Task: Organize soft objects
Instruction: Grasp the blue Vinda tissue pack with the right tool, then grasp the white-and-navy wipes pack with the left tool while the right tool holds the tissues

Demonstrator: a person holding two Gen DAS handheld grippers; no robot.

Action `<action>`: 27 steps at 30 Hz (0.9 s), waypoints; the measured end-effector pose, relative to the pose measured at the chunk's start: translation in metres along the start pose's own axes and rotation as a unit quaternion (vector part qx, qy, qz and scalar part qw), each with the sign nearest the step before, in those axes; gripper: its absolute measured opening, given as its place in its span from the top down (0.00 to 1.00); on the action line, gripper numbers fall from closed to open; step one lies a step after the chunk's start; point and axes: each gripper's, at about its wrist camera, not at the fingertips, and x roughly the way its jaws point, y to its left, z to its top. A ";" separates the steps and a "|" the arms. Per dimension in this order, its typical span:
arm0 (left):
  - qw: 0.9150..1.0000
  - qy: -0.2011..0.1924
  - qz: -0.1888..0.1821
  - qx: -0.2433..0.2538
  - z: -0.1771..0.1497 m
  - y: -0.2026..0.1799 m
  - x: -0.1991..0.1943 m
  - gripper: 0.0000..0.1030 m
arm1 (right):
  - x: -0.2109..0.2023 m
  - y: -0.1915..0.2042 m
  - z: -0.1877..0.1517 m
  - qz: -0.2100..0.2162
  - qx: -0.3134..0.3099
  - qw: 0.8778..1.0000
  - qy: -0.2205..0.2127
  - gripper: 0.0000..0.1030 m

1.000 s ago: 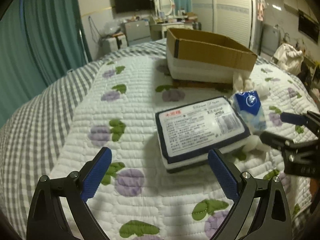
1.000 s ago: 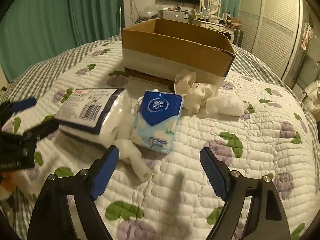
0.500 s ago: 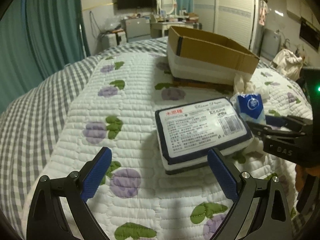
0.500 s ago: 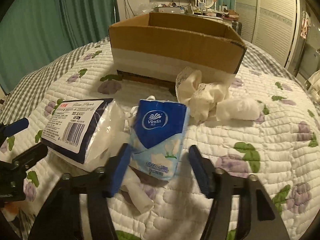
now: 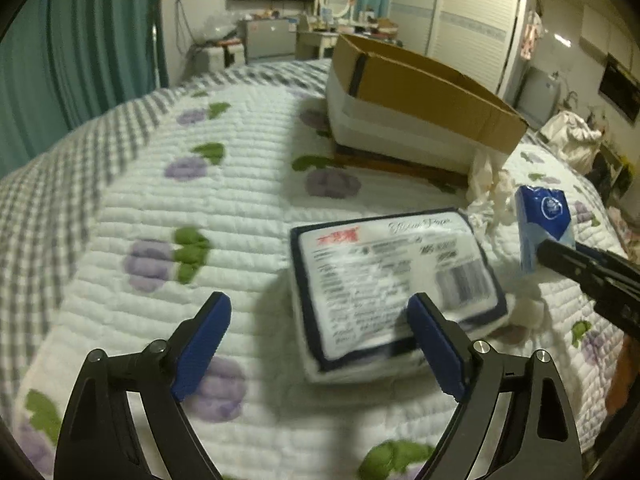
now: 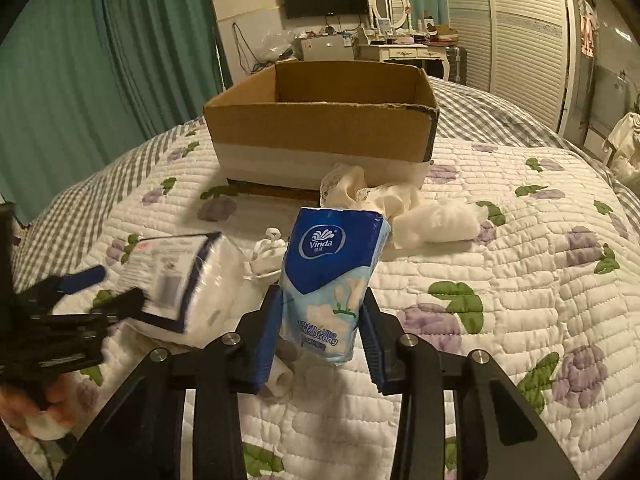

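Observation:
My right gripper [image 6: 322, 312] is shut on a blue Vinda tissue pack [image 6: 334, 276] and holds it upright above the quilt; it also shows in the left wrist view [image 5: 542, 224]. A flat white tissue pack with a dark blue border [image 5: 394, 276] lies on the quilt, seen also in the right wrist view [image 6: 180, 276]. My left gripper [image 5: 320, 348] is open just before it, its right pad over the pack's near corner. An open cardboard box [image 6: 324, 128] stands behind. White socks and a lace cloth [image 6: 400, 208] lie in front of the box.
The flowered white quilt [image 5: 180, 208] covers a bed with a grey checked blanket [image 5: 48, 184] at the left. Teal curtains hang at the left. A dresser, mirror and television stand at the far wall. A small white roll [image 6: 280, 382] lies under the right gripper.
My right gripper closed on the Vinda pack and lifted it upright. My left gripper moved in toward the flat tissue pack, still open.

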 end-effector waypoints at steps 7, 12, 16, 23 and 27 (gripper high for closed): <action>0.998 0.011 -0.062 -0.011 -0.005 -0.014 0.016 0.12 | -0.002 0.005 -0.003 0.011 -0.001 1.000 -0.001 0.64; 0.997 0.009 -0.069 -0.011 -0.005 -0.014 0.006 0.29 | -0.005 0.006 -0.005 0.015 -0.005 1.000 -0.002 0.64; 0.998 -0.011 -0.061 -0.019 -0.003 -0.012 -0.017 0.55 | -0.014 0.007 -0.005 0.017 -0.012 1.000 -0.009 0.69; 0.998 -0.051 -0.040 0.008 0.000 -0.025 -0.059 0.65 | -0.043 0.014 -0.002 0.019 -0.039 0.999 -0.019 0.82; 0.996 -0.075 -0.042 0.013 0.009 -0.032 -0.082 0.65 | -0.063 0.017 -0.001 0.024 -0.049 0.998 -0.032 0.83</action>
